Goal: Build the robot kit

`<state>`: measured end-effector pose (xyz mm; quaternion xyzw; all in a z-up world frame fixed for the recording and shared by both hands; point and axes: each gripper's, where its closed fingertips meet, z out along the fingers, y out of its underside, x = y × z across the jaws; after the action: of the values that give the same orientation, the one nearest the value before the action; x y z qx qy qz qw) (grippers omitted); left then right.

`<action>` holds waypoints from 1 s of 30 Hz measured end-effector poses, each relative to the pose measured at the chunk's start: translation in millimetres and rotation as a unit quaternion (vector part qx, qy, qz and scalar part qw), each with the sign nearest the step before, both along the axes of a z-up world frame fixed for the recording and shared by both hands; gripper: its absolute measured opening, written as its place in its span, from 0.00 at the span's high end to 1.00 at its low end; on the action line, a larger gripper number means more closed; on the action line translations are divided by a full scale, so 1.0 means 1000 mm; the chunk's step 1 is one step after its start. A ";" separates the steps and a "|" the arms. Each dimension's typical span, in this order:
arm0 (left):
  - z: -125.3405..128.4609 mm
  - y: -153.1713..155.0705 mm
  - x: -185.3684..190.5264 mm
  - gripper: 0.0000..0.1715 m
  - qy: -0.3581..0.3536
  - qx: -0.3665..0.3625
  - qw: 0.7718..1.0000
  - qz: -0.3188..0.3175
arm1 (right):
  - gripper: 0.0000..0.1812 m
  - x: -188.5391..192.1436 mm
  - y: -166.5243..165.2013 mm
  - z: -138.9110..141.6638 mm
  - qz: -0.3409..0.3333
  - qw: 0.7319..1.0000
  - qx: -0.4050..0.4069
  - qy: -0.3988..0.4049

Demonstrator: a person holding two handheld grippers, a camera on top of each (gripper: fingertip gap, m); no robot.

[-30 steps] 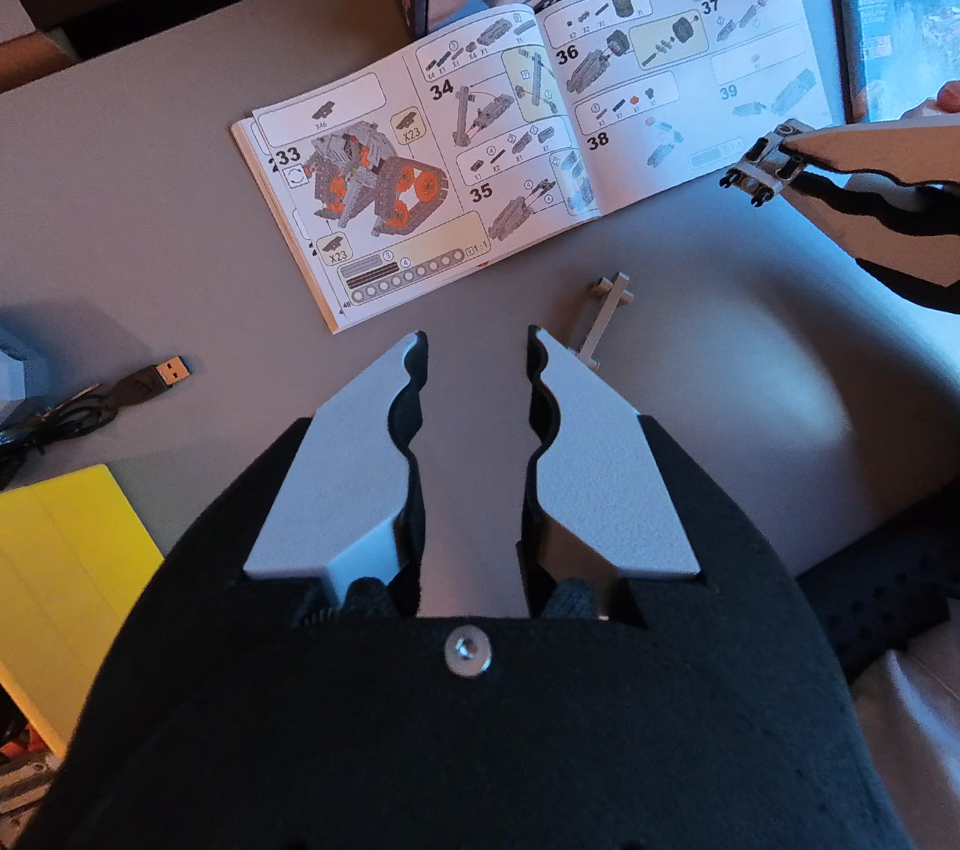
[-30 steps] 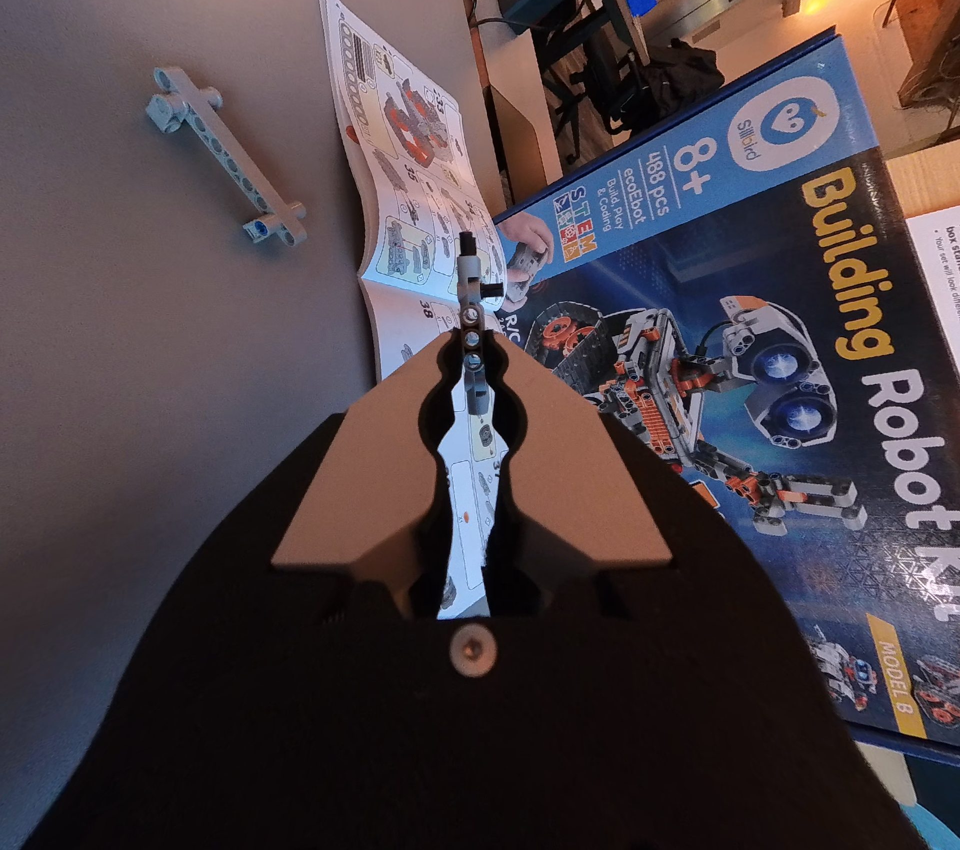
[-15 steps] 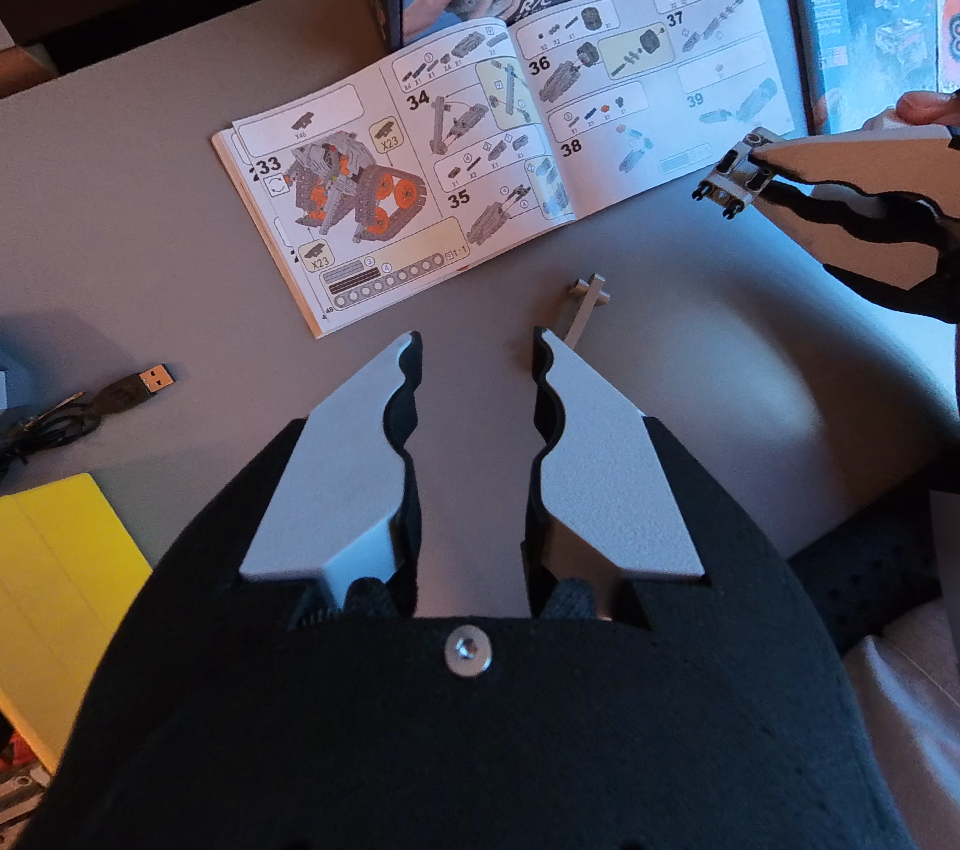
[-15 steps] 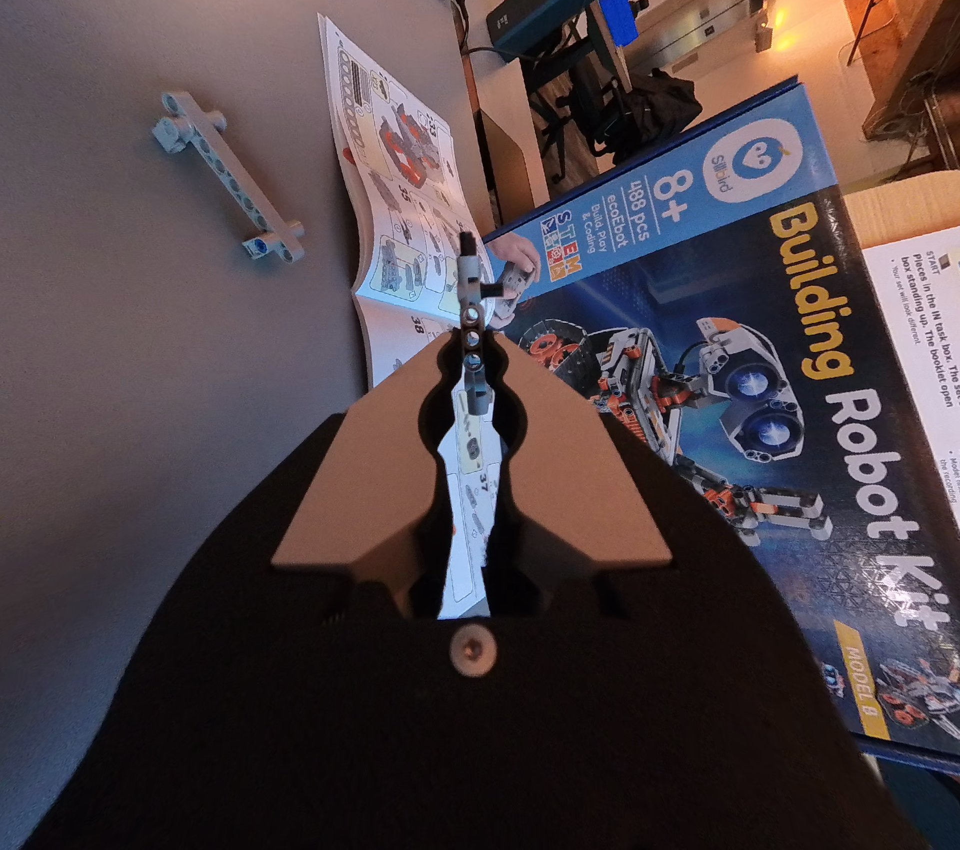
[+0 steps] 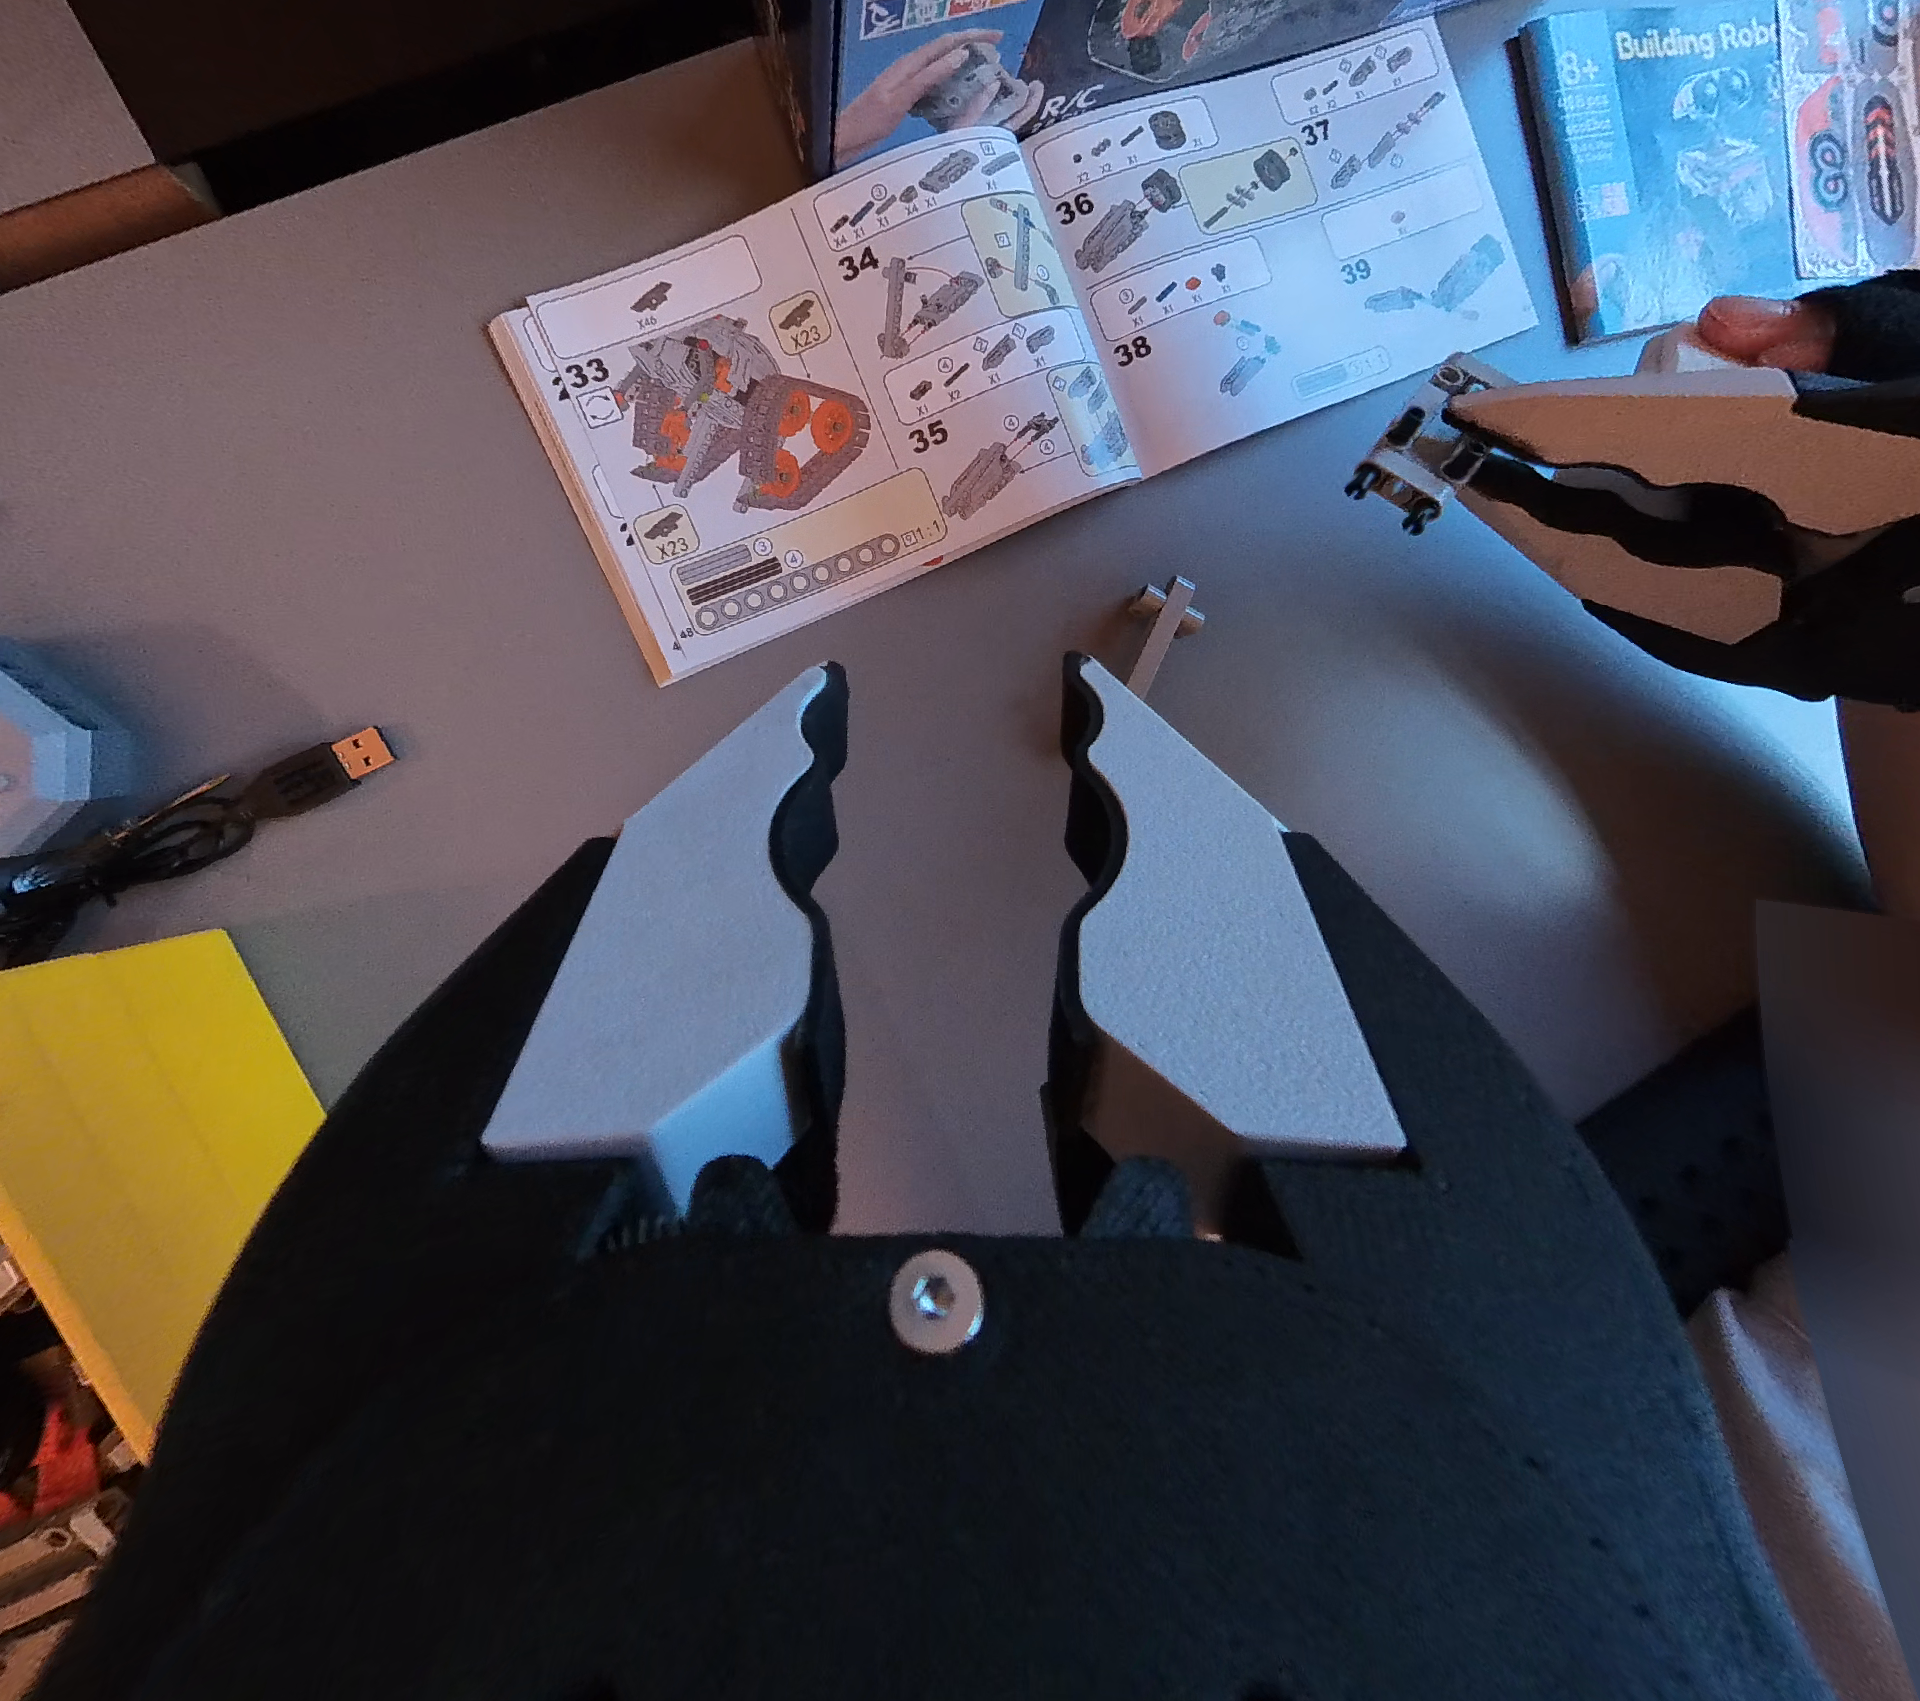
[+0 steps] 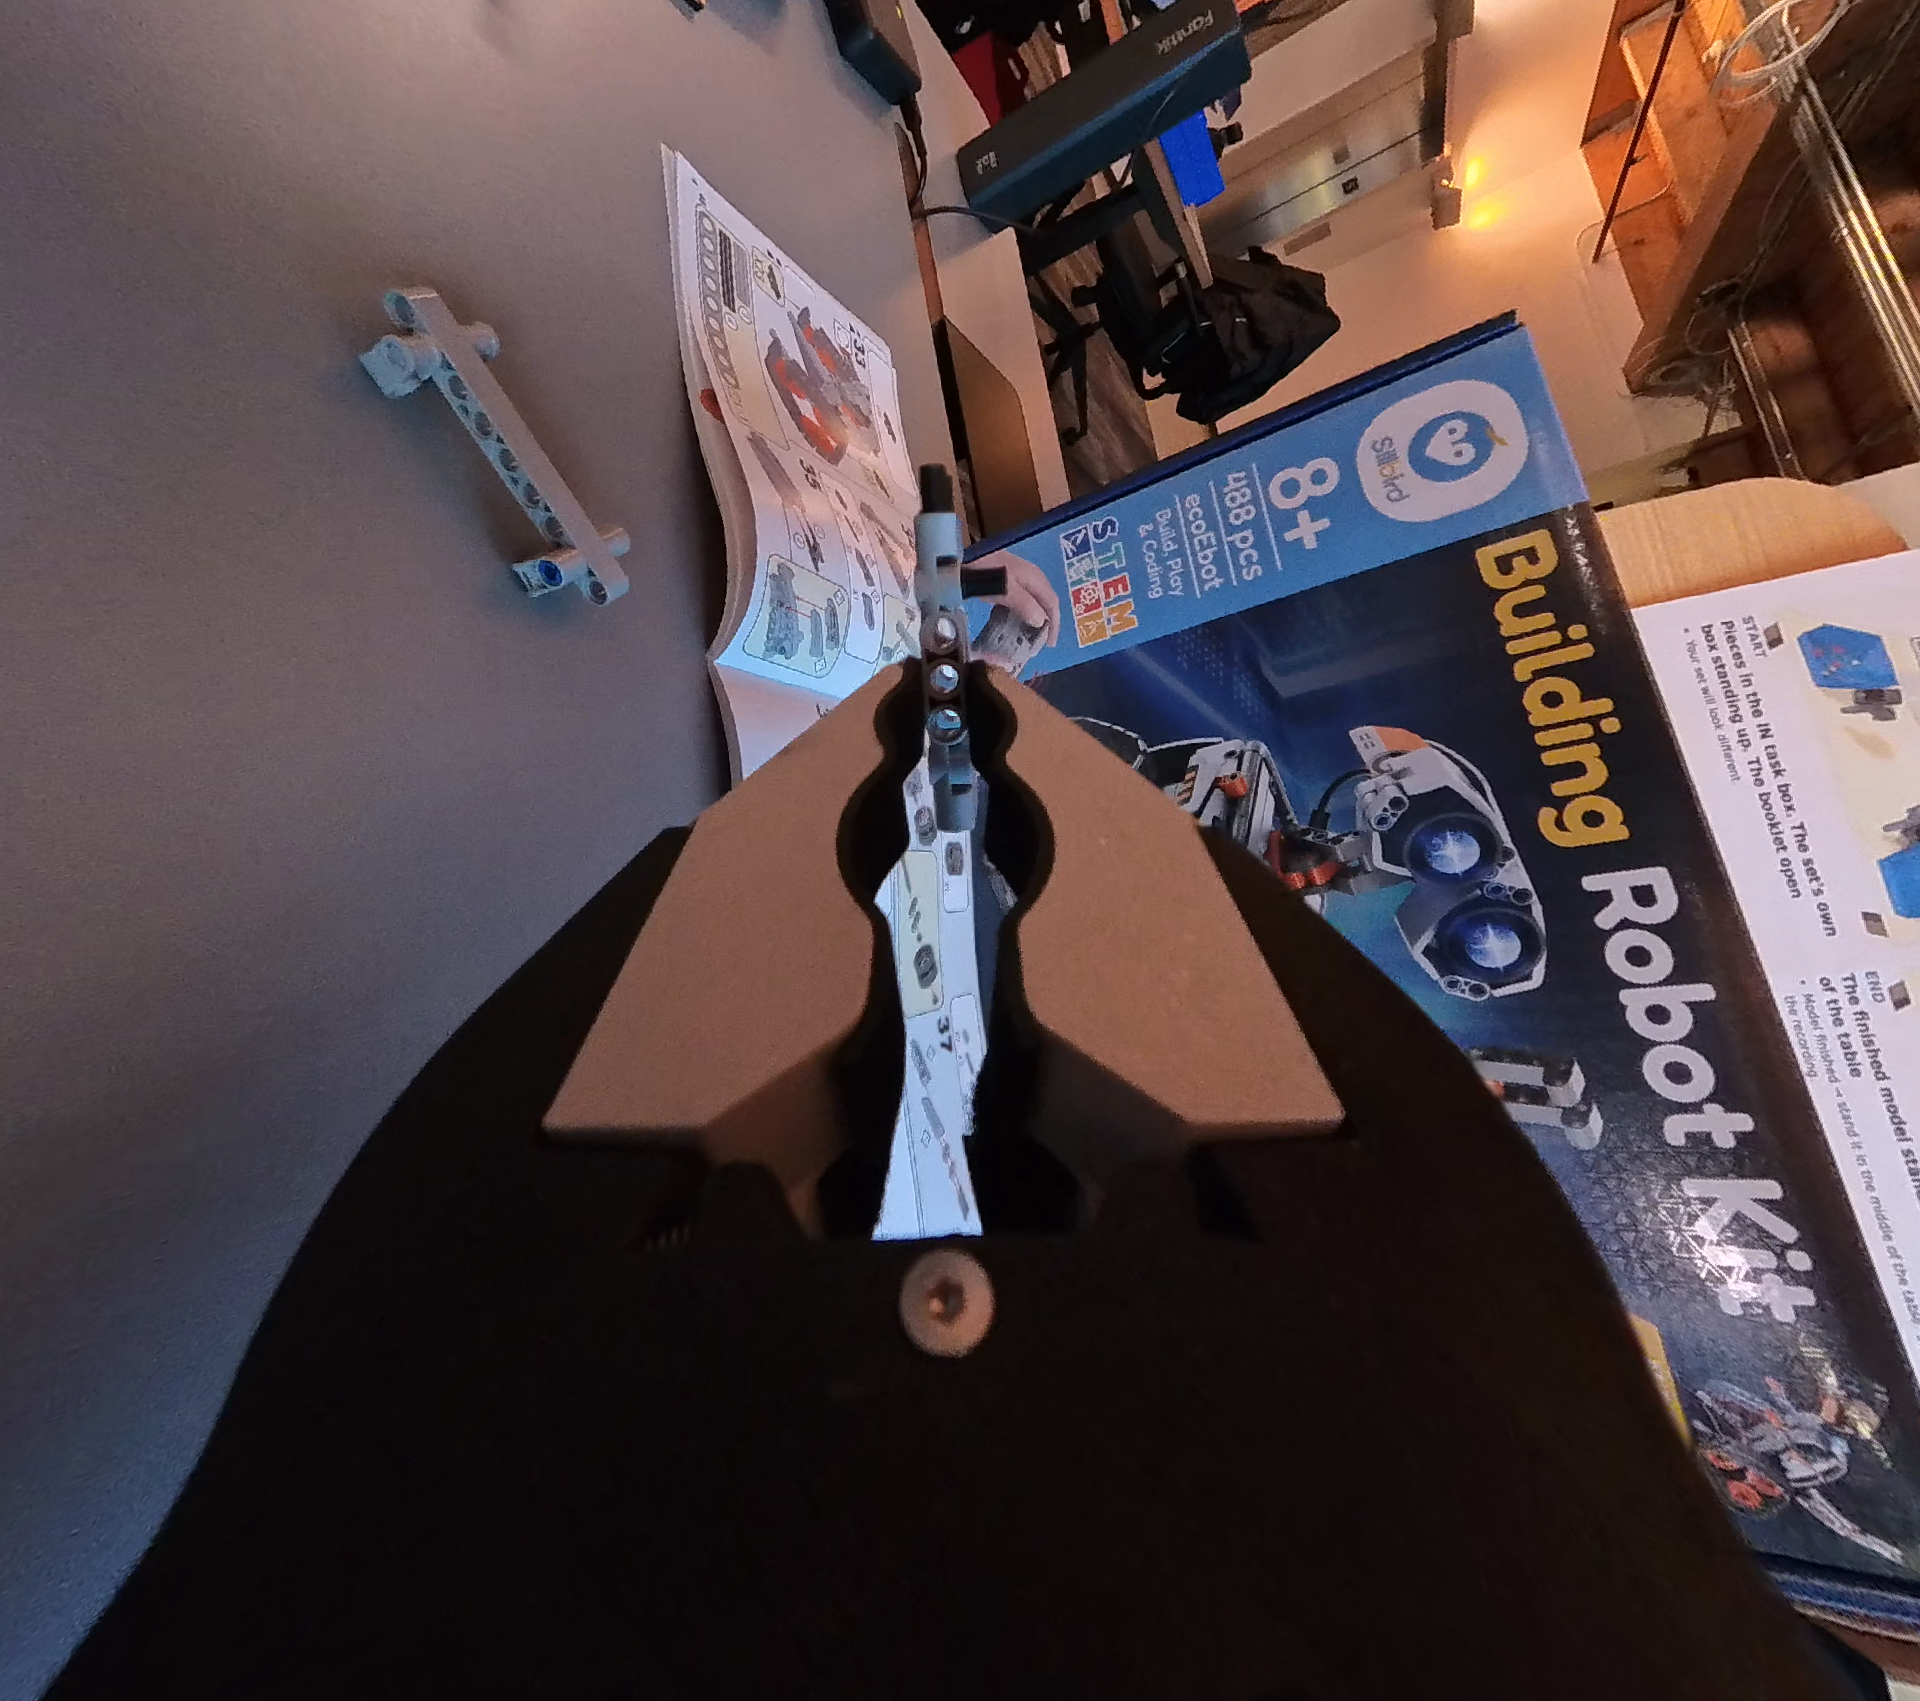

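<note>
Grey worktop below you: yellow pad and cable far left, your left tool gaping, empty, over bare surface near the grey beam; booklet beyond; your right tool pinches a small pinned piece aloft. Keep that grip steady.

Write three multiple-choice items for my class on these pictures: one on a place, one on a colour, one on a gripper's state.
1. Where does the grey beam lie?
A. on the bare table
B. on the open booklet
C. inside the box

2. What colour is the flat pad by the left gripper?
A. red
B. yellow
C. green

3. How is the right gripper?
A. open, empty
B. open over the beam
C. shut on a small grey piece

Key: 1 A, it rests on table beside the booklet; 2 B, plainly yellow; 3 C, the small grey piece sticks out between closed fingers.
</note>
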<state>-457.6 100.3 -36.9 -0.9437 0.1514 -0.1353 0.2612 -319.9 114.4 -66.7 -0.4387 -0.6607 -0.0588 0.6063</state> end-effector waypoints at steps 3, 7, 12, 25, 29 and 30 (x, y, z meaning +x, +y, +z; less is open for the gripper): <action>-0.001 -0.001 0.000 0.77 0.003 -0.003 1.000 -0.002 | 0.96 -0.001 -0.001 0.002 0.004 1.000 0.004 0.005; -0.003 -0.001 -0.001 0.77 0.002 -0.006 1.000 0.000 | 0.96 -0.001 -0.002 0.001 0.008 1.000 0.008 0.004; -0.006 -0.001 0.001 0.77 0.004 -0.013 1.000 -0.004 | 0.96 -0.001 -0.003 0.001 0.009 1.000 0.010 0.003; -0.005 -0.002 0.001 0.77 0.004 -0.014 1.000 -0.005 | 0.96 -0.003 -0.008 0.009 0.017 0.999 0.033 0.011; -0.005 -0.003 0.004 0.77 0.005 -0.014 1.000 -0.009 | 0.96 -0.004 -0.015 0.024 0.028 0.998 0.053 0.036; -0.005 -0.003 0.004 0.77 0.005 -0.014 1.000 -0.010 | 0.96 -0.003 -0.015 0.025 0.028 0.997 0.054 0.037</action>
<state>-453.6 97.4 -41.8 -0.9465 0.1600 -0.1350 0.2458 -323.3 99.5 -41.2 -0.3882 -0.6460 -0.0613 0.6544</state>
